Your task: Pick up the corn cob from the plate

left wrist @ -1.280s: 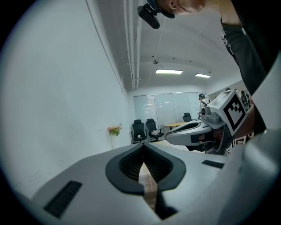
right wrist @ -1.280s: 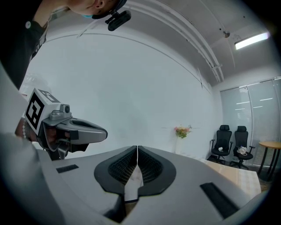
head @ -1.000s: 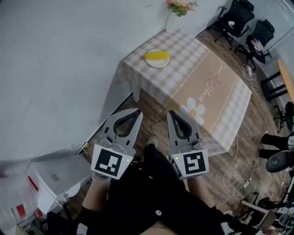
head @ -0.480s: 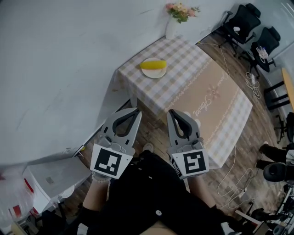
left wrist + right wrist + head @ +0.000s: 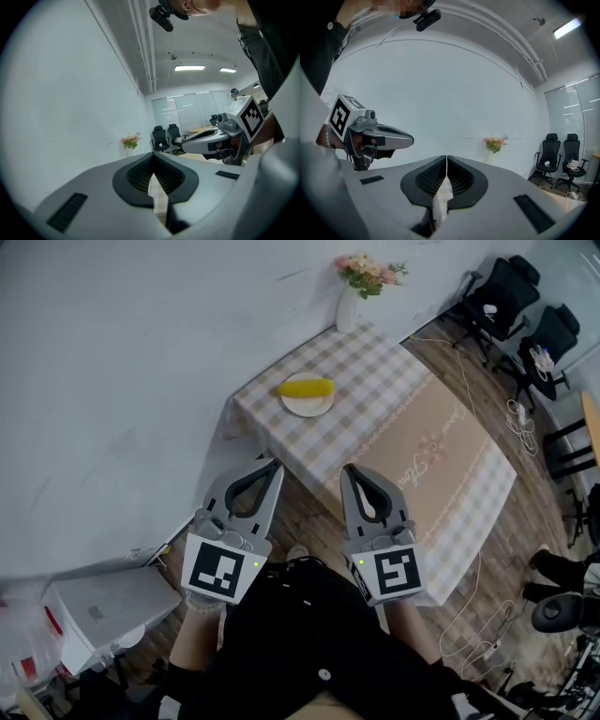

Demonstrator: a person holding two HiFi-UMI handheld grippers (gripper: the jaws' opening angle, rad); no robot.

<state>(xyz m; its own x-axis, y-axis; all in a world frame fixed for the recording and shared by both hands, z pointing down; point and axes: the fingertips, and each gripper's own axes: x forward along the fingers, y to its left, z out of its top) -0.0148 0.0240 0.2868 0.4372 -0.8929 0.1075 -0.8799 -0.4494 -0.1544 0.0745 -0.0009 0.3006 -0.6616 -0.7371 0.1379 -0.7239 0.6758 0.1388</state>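
Observation:
A yellow corn cob point(image 5: 306, 387) lies on a white plate point(image 5: 307, 405) near the left end of a table with a checked cloth point(image 5: 412, 456). Both grippers hang side by side short of the table's near edge, well apart from the plate. My left gripper point(image 5: 249, 466) is shut, jaws meeting at the tip with nothing between them. My right gripper point(image 5: 348, 471) is shut and empty too. In the left gripper view the left gripper point(image 5: 153, 155) points level toward the room. The right gripper point(image 5: 446, 158) does the same in the right gripper view.
A vase of flowers point(image 5: 354, 287) stands at the table's far corner by the white wall. Black office chairs point(image 5: 511, 296) stand beyond the table at the upper right. Cables trail over the wood floor point(image 5: 487, 615). A white box point(image 5: 98, 601) sits at the lower left.
The table with the plate and corn has drawn nearer and lower in the head view. Both grippers have stayed shut and side by side.

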